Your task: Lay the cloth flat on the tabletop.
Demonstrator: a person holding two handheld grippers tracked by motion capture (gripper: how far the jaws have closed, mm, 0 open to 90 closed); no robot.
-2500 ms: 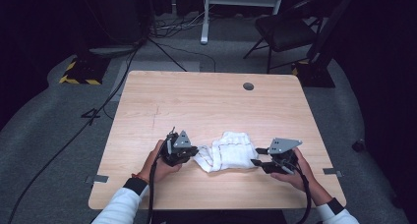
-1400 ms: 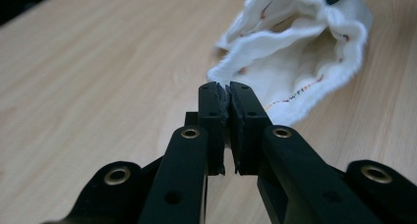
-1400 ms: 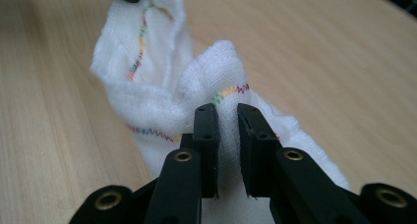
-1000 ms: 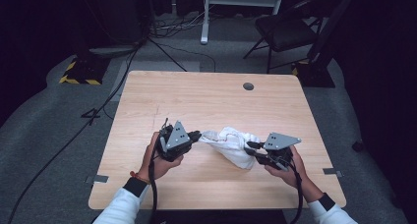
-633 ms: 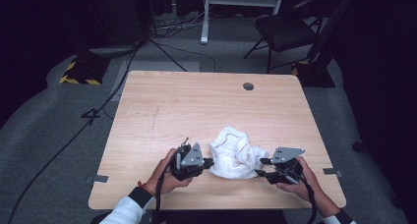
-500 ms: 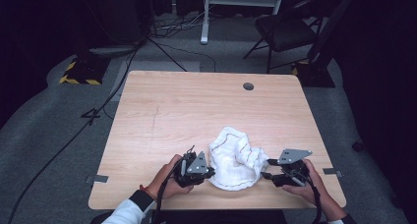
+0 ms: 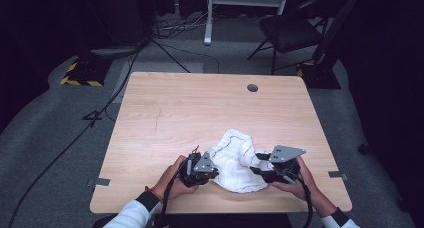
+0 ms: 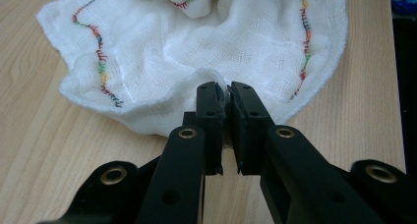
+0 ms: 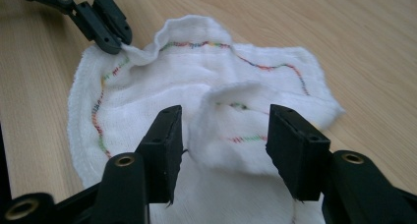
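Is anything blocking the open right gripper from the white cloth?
Nothing visible. The right gripper has its jaws apart around a raised fold of the cloth, while the left gripper is shut on its edge.

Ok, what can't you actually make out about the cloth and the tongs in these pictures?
- High view: where the left tongs and right tongs meet the cloth is too small to read.
- Left gripper view: the cloth's top fold is cut off by the upper edge.
- Right gripper view: the cloth's near part runs off the bottom, behind the tongs.
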